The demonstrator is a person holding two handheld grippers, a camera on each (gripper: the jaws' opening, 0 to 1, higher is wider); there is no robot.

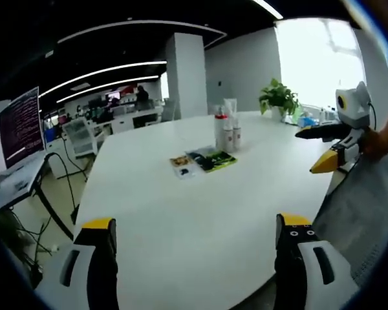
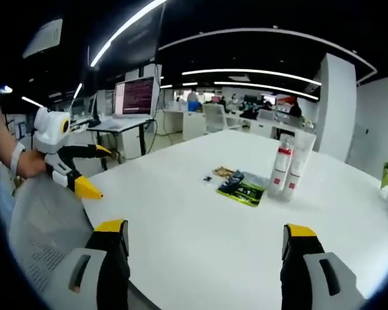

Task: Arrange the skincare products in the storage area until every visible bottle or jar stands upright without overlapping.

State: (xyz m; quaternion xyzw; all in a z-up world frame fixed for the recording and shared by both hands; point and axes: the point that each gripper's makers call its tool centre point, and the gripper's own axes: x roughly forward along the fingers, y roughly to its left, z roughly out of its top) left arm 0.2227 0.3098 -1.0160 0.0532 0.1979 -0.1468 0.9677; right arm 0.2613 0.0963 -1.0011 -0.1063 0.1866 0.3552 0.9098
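Large white table (image 1: 181, 213), office behind. Bottles (image 1: 226, 132) stand upright in a tight cluster at the far middle of the table, a taller white tube among them; one bottle carries a red band. Just near-side of them lie flat packets (image 1: 210, 159), green-and-black, with a smaller card (image 1: 180, 161) to their left.

Left gripper (image 1: 197, 242) hangs over the near table edge, jaws spread wide, nothing between them. Right gripper (image 2: 207, 248) likewise, jaws released and empty, bottles well ahead to its right. Potted plant (image 1: 278, 97) at far right. Laptop (image 2: 137, 97) on a desk at far left.
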